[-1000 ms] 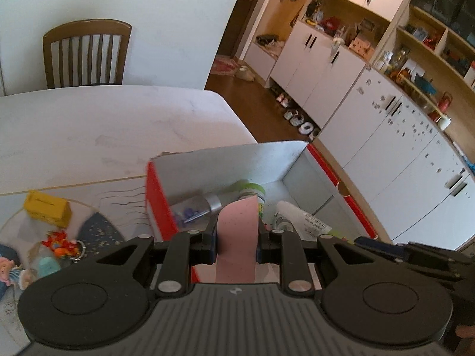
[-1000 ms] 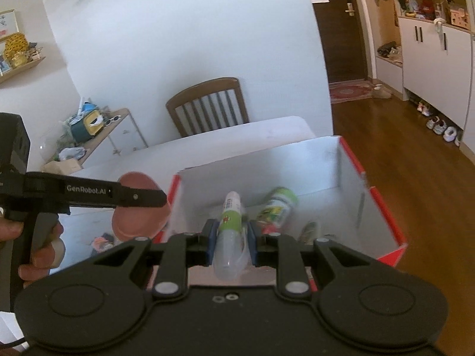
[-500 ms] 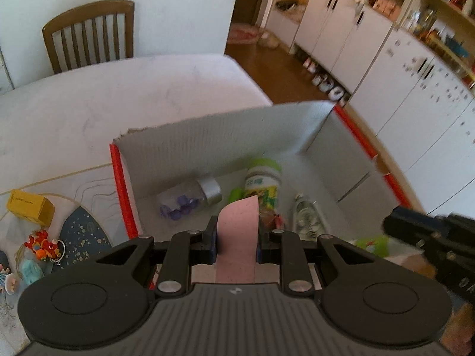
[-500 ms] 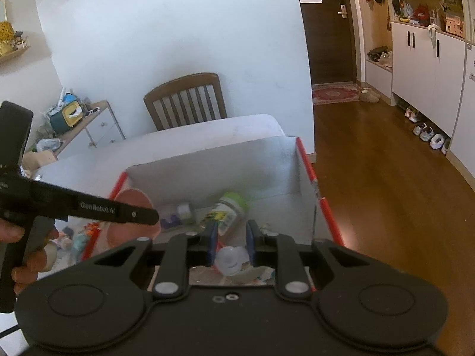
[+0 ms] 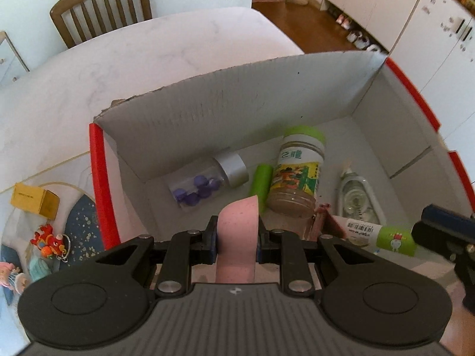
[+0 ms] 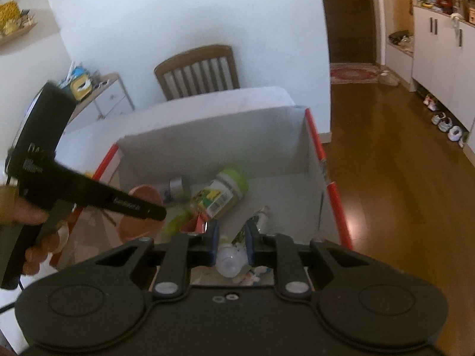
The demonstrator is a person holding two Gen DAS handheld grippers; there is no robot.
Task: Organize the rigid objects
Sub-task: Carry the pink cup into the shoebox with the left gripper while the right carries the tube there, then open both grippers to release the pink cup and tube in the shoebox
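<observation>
A white cardboard box with red rims (image 5: 237, 98) lies open on the table. My left gripper (image 5: 236, 228) is shut on a pink cup (image 5: 237, 252) just inside the box's near left part; the cup (image 6: 139, 207) also shows in the right wrist view. My right gripper (image 6: 232, 231) is shut on a clear bottle (image 6: 230, 259) with a white and green label (image 5: 377, 234), low over the box's near right part. On the box floor lie a clear jar of purple pieces (image 5: 204, 184), a green-lidded jar (image 5: 297, 178), a small green tube (image 5: 261, 178) and a clear bottle (image 5: 356, 195).
Left of the box, on a patterned mat, lie a yellow carton (image 5: 34, 200), a red toy keychain (image 5: 49, 240) and a small figurine (image 5: 12, 273). A wooden chair (image 5: 101, 6) stands behind the white table (image 5: 148, 59). White cabinets (image 5: 430, 29) line the right wall.
Both grippers have sunk toward the box and tipped downward, each keeping its object. The right one's bottle has dropped from above the rim to low inside the box.
</observation>
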